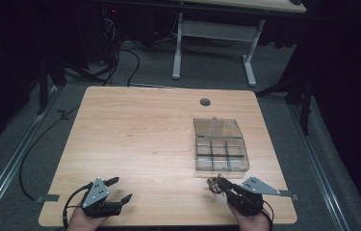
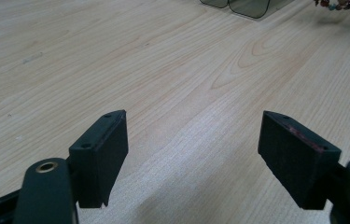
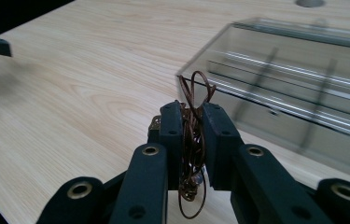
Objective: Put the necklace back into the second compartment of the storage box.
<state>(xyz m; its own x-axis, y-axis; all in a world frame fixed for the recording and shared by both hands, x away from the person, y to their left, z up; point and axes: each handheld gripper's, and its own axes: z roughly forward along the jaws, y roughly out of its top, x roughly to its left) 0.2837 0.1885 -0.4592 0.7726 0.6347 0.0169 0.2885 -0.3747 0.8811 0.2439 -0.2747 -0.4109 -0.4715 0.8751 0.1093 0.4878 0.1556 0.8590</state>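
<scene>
Near the clear box point(image 1: 221, 147), the right hand-held gripper point(image 3: 192, 122) pinches a tangled necklace point(image 3: 194, 100); loose loops could snag. The left hand-held gripper point(image 2: 193, 140) gapes empty.

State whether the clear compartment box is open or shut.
Open: the clear box's lid lies flipped back flat on the table, its compartments exposed.

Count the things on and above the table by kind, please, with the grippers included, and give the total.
Grippers: 2, the left gripper open, the right gripper shut on the cord.
Clear compartment boxes: 1, the box, with its lid open.
Brown cord bundles: 1, the cord.
Total: 4
</scene>
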